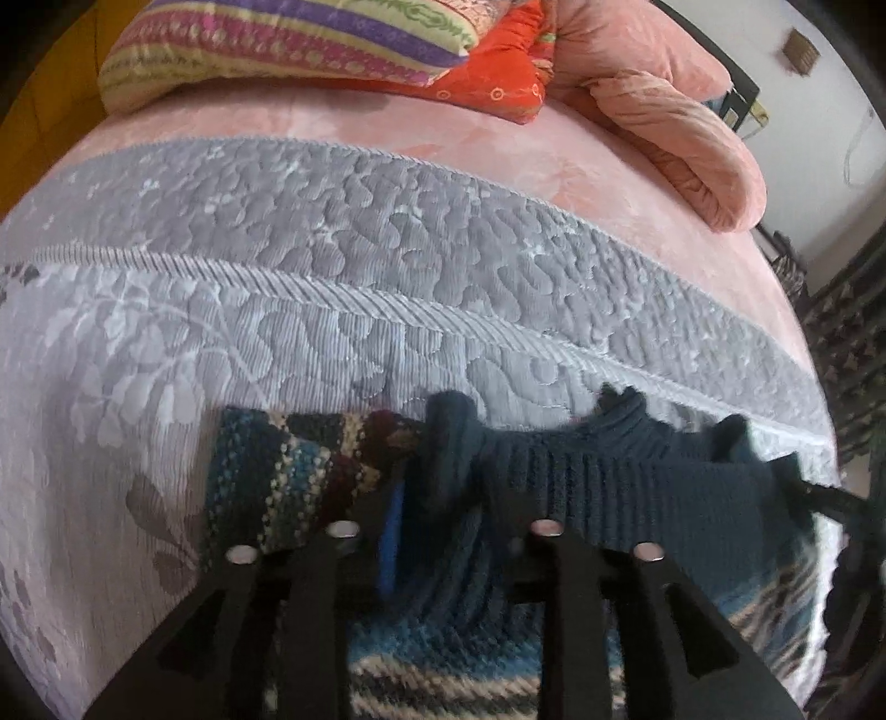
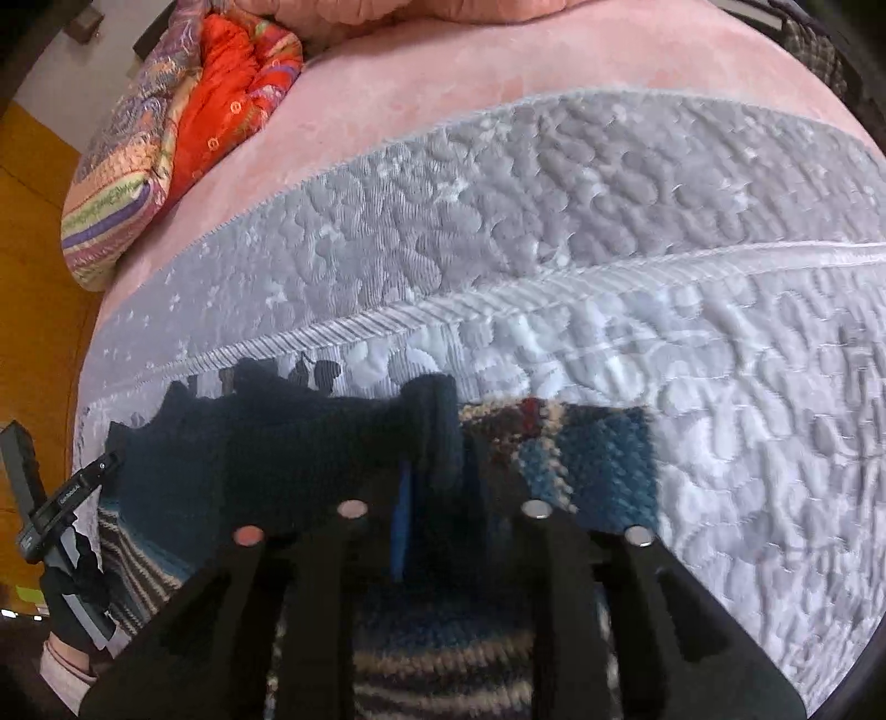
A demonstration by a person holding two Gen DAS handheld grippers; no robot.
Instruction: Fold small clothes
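A knitted sweater, navy with blue, cream and maroon stripes, lies on the bed's near edge. In the left wrist view its ribbed navy part point(image 1: 637, 471) runs right and a striped part point(image 1: 266, 482) runs left. My left gripper point(image 1: 443, 482) is shut on a raised fold of navy knit. In the right wrist view the navy part point(image 2: 277, 443) lies left and the striped part point(image 2: 587, 454) lies right. My right gripper point(image 2: 437, 471) is shut on a similar bunched navy fold. The sweater's lower body passes under both grippers and is partly hidden.
The bed has a grey quilted cover point(image 1: 332, 249) over a pink sheet point(image 1: 498, 138). A striped colourful quilt point(image 1: 277, 44) and a rolled pink blanket point(image 1: 692, 138) lie at the far side. A gloved hand point(image 2: 72, 598) shows at the right view's left edge.
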